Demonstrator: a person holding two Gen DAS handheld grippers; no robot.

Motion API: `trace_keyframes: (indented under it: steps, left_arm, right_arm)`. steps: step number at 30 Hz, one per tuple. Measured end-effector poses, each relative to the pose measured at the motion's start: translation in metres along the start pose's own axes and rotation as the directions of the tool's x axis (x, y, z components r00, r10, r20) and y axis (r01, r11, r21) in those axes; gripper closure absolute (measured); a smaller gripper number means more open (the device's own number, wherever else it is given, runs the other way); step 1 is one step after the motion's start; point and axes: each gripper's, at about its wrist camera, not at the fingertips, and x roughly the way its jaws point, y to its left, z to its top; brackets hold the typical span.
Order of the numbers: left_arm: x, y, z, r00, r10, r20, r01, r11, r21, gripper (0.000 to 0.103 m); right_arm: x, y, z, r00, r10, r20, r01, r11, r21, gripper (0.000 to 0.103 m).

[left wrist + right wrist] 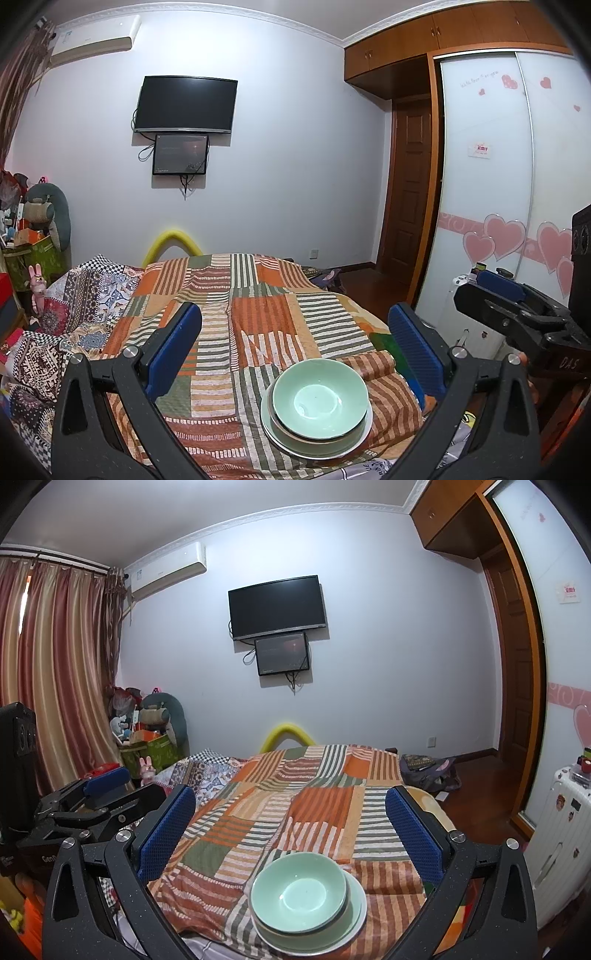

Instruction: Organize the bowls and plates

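Note:
A pale green bowl sits stacked on plates on the striped patchwork bedspread near its front edge. The stack also shows in the right wrist view, bowl on plates. My left gripper is open and empty, held above and behind the stack. My right gripper is open and empty too, likewise above the stack. Each gripper shows at the edge of the other's view, the right one and the left one.
The bed fills the middle of the room. A white suitcase stands at the right by the sliding wardrobe. Boxes and soft toys pile up at the left by the curtains. A bag lies on the floor.

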Motion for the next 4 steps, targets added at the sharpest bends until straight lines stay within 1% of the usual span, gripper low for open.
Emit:
trace_keyframes:
  steps: [4]
  left_arm:
    - [0.0017, 0.0002, -0.0005, 1.000, -0.004, -0.009, 0.004, 1.000, -0.008, 0.000]
  right_arm:
    - [-0.0002, -0.0006, 0.0002, 1.000, 0.001, -0.003, -0.001, 1.000, 0.001, 0.000]
